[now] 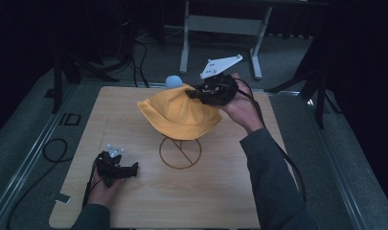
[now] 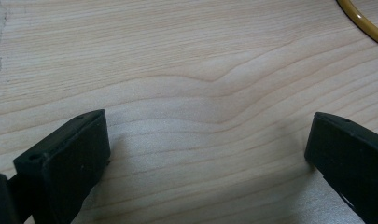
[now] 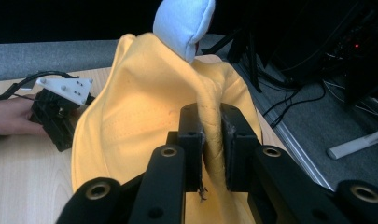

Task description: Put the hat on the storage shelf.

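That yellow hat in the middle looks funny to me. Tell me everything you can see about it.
The yellow hat is a soft cloth bucket hat with a floppy brim and faint stitch lines. It sits tilted atop a wire stand on the wooden table, with a pale blue padded ball at its far edge. The right gripper pinches a raised fold of its fabric between shut jaws, pulling that part up. Nothing else touches it.

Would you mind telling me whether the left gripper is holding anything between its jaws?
No, the left gripper has its jaws wide apart, with bare wooden table between them.
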The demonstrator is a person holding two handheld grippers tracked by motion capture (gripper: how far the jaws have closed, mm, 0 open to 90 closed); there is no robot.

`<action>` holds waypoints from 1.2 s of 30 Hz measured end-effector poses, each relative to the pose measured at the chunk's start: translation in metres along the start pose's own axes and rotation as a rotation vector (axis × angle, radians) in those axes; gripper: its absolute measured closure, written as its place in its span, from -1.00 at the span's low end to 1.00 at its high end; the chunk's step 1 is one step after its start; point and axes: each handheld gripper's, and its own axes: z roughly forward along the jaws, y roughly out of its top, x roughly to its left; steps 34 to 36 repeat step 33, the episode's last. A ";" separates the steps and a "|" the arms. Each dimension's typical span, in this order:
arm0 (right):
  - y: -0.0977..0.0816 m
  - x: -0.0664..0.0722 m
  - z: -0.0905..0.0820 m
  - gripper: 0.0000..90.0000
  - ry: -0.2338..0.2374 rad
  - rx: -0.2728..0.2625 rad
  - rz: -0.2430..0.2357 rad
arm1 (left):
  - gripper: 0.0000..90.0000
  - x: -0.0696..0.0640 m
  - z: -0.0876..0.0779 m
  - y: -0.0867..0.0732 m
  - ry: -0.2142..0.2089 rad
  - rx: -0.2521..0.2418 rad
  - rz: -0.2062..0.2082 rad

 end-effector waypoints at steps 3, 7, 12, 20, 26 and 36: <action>0.004 0.005 0.006 0.69 0.021 -0.009 0.003 | -1.00 0.000 0.000 0.000 -0.001 0.000 -0.001; 0.007 0.008 0.010 0.64 0.034 -0.003 -0.009 | -1.00 0.000 0.000 0.000 0.000 0.000 0.002; 0.012 0.014 0.014 0.56 0.070 0.002 -0.030 | -1.00 0.001 0.000 0.000 0.000 0.002 0.006; 0.011 0.012 0.027 0.52 0.097 0.078 0.001 | -1.00 0.000 0.000 0.000 0.000 0.001 0.004; 0.013 0.009 0.018 0.42 0.074 0.042 0.014 | -1.00 0.000 0.000 0.000 0.000 0.001 0.004; 0.015 0.004 0.000 0.28 0.031 0.006 0.027 | -1.00 0.000 0.000 0.000 0.000 0.001 0.004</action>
